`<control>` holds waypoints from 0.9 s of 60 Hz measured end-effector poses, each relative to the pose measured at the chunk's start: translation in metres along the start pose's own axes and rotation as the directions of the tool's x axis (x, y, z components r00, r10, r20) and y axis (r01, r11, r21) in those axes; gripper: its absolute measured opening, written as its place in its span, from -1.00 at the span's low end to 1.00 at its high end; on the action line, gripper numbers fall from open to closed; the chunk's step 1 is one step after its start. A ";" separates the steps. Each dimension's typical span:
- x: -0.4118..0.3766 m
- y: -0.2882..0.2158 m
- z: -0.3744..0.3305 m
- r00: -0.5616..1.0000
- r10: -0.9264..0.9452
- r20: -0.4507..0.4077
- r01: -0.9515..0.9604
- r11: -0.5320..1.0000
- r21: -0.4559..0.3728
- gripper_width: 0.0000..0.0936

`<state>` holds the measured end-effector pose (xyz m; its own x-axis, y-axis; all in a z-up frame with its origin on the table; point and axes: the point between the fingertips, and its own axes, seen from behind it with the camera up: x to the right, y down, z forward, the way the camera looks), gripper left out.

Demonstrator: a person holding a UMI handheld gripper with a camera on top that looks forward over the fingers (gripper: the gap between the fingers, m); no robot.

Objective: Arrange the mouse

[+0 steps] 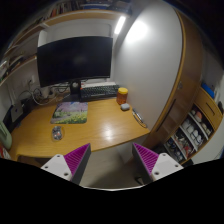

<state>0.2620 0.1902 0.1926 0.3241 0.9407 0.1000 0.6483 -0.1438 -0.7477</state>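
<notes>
Mouse (57, 131) lies on the desk (95, 125) at eleven o'clock, well beyond the wide-open, empty fingers (110, 160).

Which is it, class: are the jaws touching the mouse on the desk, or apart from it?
Apart. The gripper view shows the open gripper well short of the mouse, with bare desk between them.

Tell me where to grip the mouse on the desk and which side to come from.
The mouse lies flat on the wooden desk, near its front edge, in front of the colourful mat. Probably best come from above and close on its two long sides, since it is low. The gripper is open, well short of it.
</notes>
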 end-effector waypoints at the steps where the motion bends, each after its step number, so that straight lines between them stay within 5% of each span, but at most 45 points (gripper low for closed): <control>1: 0.000 0.000 0.000 1.000 0.000 -0.001 0.000 1.000 -0.001 0.84; 54: -0.193 0.057 -0.020 0.945 -0.139 0.296 0.145 0.989 0.002 0.84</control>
<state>0.2502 -0.0061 0.1442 0.0125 0.9999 0.0046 0.6874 -0.0053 -0.7263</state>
